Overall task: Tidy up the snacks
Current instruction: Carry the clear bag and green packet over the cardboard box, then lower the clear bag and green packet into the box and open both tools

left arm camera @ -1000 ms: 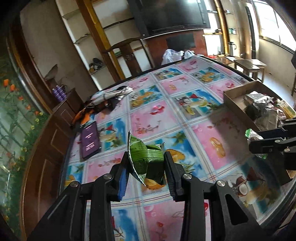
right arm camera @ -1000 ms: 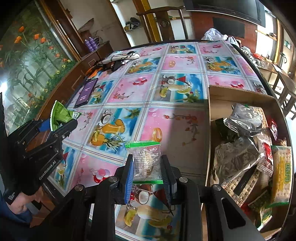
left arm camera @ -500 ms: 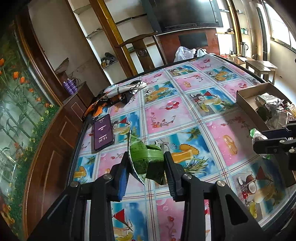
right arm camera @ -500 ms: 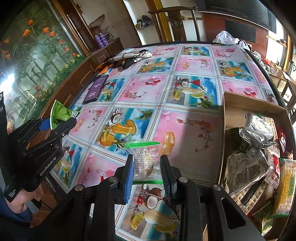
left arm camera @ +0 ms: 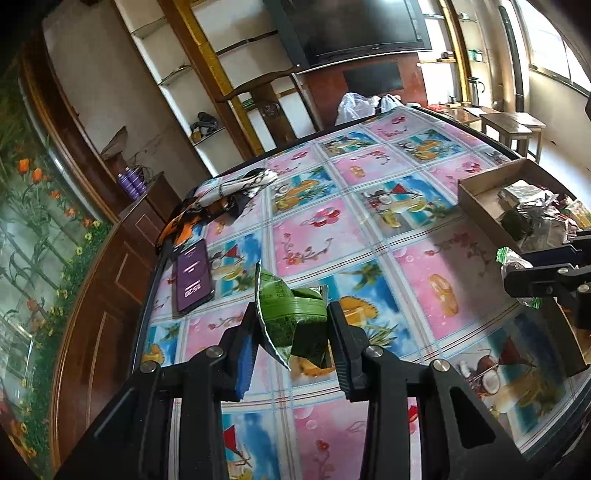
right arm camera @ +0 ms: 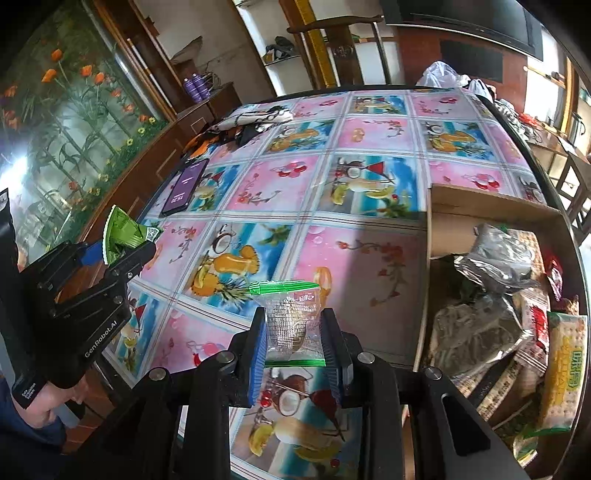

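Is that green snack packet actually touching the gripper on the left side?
Touching. In the left wrist view, the left gripper has both pads pressed against the green snack packet, lifting it above the table.

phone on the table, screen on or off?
On. The phone lies flat near the table's edge, its purple screen lit with white digits showing.

Purple phone (left arm camera: 192, 278) on patterned tablecloth (left arm camera: 317, 236), crumpled cloth (left arm camera: 221, 199), wall television (left arm camera: 351, 29)
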Available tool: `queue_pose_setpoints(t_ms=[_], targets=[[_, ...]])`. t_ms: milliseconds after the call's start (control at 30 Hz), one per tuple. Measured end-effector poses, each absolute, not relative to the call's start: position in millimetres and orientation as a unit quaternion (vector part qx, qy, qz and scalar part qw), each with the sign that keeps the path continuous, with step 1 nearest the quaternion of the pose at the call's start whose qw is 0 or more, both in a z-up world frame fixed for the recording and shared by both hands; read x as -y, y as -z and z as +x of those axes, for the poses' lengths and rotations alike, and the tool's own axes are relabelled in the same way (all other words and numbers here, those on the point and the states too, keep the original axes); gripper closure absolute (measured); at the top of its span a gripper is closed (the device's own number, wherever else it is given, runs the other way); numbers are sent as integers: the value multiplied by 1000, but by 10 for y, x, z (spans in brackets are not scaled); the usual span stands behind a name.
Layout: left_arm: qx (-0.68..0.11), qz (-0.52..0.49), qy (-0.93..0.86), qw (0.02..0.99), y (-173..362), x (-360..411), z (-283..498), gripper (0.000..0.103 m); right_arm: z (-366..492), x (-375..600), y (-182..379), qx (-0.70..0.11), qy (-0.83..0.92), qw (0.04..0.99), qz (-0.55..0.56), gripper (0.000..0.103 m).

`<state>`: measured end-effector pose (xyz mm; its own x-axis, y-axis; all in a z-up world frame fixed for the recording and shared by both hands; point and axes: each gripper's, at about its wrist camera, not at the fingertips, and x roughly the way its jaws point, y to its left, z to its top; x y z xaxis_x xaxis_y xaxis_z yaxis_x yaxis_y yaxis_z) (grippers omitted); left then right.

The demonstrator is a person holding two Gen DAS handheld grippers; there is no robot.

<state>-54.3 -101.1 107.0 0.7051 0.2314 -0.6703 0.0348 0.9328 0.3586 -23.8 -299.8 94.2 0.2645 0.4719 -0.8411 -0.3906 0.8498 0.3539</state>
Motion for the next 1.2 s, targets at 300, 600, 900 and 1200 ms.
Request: queue_pose_setpoints(t_ms=[300,600,900,1200], targets=[[-370,199,-2,907,-1059,1478,-412,68,-220,3404,-952,-543,-232,805,57,73],[-356,216,61,907,-1067,2054,-247,68,-218,3976,-981,-543,-172,817,82,73],[-344,228,123,903,-1072,2609,-141,68,-270,4565,-1052,-536,-109,830,110,73],[-351,215,193,890,-993,3005,-169,68,-386,5001,-1047,-538,-54,831,129,73]])
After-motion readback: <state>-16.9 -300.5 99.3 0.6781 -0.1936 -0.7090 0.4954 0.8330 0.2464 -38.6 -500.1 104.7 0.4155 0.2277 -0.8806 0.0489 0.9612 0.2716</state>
